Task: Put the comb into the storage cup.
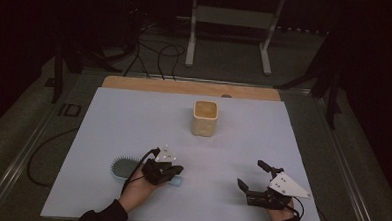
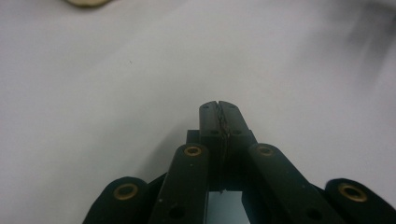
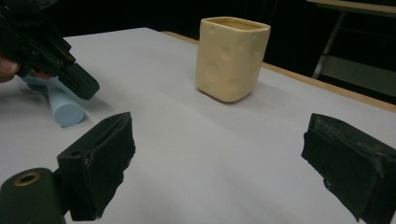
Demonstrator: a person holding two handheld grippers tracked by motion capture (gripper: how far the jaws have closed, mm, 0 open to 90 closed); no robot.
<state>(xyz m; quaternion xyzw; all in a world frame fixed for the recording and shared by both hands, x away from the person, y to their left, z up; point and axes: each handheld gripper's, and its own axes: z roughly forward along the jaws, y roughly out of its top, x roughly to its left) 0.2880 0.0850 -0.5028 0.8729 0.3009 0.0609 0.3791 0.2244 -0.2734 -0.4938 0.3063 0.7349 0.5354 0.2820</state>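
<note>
A: How much open room is there on the worktop [image 1: 133,118]?

B: Plenty. The pale sheet is bare across its far left, far right and the middle front. A wooden strip shows along the far edge. The cup [image 1: 205,118] stands upright near the far middle, well apart from both hands and from every edge.

A: And the brush [image 1: 124,166]?

B: Front left, flat on the sheet. Its long axis runs roughly left to right: teal bristle head toward the left, pale blue handle toward the right. In the right gripper view the handle's round end [image 3: 65,112] faces the camera.

A: Left hand-held gripper [image 1: 174,170]?

B: Over the brush handle, pointing right. In the left gripper view its jaws are pressed together tip to tip, nothing between them there. Whether it touches the handle, I cannot tell.

A: Right hand-held gripper [image 1: 251,180]?

B: Front right, near the front edge, jaws spread wide and holding nothing, pointing left and away from the person.

A: Any writing or labels?

B: None I can read.
</note>
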